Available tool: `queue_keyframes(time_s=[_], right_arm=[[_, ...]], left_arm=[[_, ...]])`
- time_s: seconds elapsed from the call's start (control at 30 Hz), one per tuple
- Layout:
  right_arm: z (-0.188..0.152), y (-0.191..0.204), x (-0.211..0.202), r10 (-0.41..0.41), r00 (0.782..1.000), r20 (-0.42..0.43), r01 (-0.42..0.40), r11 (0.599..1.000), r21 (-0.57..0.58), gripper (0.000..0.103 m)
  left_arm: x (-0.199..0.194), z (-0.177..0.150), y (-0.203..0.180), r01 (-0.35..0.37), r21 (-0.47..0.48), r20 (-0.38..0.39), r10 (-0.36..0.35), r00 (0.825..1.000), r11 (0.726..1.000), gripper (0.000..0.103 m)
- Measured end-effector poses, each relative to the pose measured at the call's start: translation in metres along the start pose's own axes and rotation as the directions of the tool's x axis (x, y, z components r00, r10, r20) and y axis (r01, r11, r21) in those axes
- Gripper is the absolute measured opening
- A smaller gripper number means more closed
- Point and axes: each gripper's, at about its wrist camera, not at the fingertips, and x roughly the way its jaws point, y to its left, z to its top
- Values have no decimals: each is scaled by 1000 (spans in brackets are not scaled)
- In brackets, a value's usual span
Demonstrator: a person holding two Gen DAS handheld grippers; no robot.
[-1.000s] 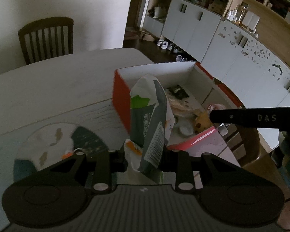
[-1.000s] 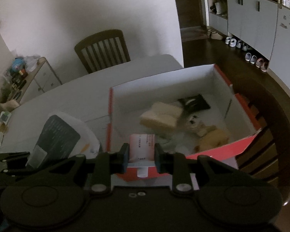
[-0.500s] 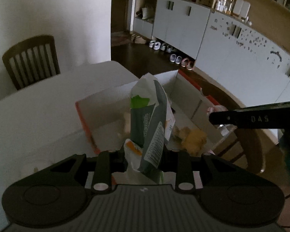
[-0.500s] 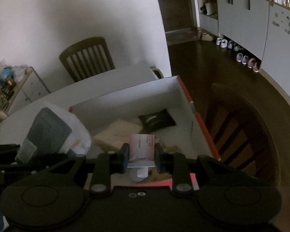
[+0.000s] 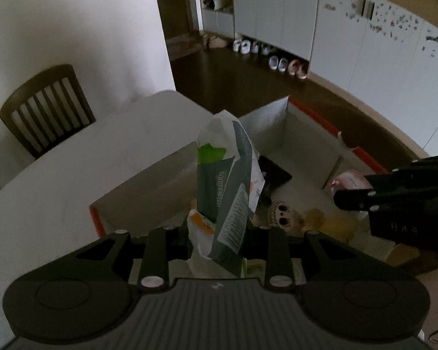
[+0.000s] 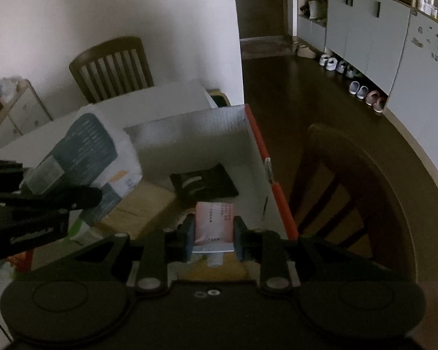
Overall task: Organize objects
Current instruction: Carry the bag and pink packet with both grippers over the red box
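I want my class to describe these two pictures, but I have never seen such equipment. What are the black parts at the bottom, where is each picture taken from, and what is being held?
There is no robot: a person holds a two-finger gripper in each hand, and a wide-angle camera on each looks forward along its fingers. In the left camera's picture, the left gripper is shut on a green and white bag. In the right camera's picture, the right gripper is shut on a small pink packet. Both hang above an open orange box on a white table. Inside lie a black pouch and a doll.

Surface: white table [image 5: 73, 175] | Directly on it: open red-edged cardboard box [image 6: 255, 134], white inside, at the table's edge.
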Motion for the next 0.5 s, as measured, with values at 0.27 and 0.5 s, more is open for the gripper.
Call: queue_keyframes(time_s=[0.27,0.5], right_arm=[[-3,4,24,-19,999,-45,16,998,-61,26],[-8,7,40,-32,996,-89,22,994,-110,26]], left_arm=[[27,10,12,102,-153,-64,-113,991,983,28],[49,6,7,111,-160,-132,-133,982,981,28]])
